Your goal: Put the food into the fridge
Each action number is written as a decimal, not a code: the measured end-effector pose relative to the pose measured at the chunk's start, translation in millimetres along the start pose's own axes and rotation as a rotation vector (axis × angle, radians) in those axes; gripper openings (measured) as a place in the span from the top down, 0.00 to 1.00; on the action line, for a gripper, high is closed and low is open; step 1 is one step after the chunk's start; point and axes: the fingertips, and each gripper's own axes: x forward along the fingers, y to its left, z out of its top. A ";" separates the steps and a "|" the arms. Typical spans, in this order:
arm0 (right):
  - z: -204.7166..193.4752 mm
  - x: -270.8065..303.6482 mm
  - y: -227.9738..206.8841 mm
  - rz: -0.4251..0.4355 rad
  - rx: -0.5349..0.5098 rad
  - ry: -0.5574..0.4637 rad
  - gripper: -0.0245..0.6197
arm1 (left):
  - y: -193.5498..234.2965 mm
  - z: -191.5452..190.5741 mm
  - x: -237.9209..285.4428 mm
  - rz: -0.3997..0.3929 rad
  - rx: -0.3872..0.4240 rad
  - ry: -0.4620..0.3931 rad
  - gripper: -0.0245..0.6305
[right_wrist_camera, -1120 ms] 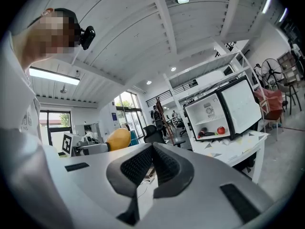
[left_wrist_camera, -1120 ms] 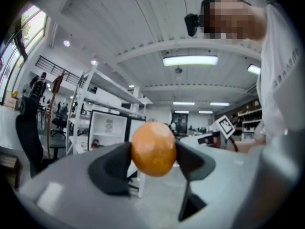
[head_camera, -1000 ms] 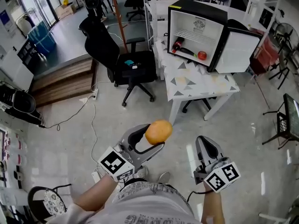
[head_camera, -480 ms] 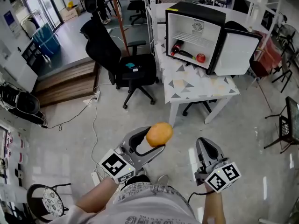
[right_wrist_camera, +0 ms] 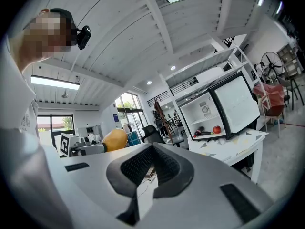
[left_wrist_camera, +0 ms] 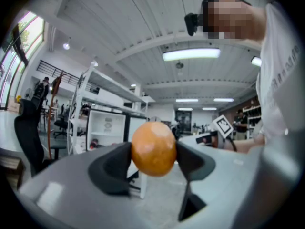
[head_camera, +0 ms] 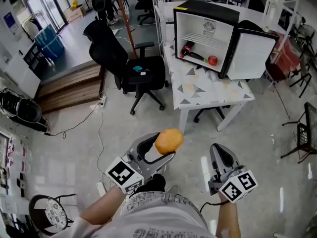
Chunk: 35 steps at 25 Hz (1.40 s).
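An orange [head_camera: 169,141] [left_wrist_camera: 153,148] sits clamped between the jaws of my left gripper [head_camera: 163,145] [left_wrist_camera: 153,159], held above the floor at lower centre of the head view. My right gripper [head_camera: 221,157] [right_wrist_camera: 151,166] is beside it, shut with nothing between its jaws. The small black fridge [head_camera: 205,10] [right_wrist_camera: 206,113] stands on a white patterned table [head_camera: 213,90] ahead, its door [head_camera: 251,53] swung open to the right. Inside lie a dark bottle [head_camera: 187,49] and a red apple [head_camera: 212,60]. From the right gripper view the orange [right_wrist_camera: 114,140] shows at the left.
A black office chair [head_camera: 126,63] stands left of the table. Cables [head_camera: 94,118] trail across the concrete floor. A wooden step [head_camera: 69,88] lies at the left, and a dark chair [head_camera: 302,133] stands at the right edge.
The view has shifted slightly, and the table and fridge sit a little nearer. Both grippers keep their pose, and the orange stays in the left one.
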 end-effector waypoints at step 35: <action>32.4 223.6 -144.3 -0.112 0.018 0.042 0.96 | 246.7 -15.4 151.0 -0.089 -0.059 0.017 0.50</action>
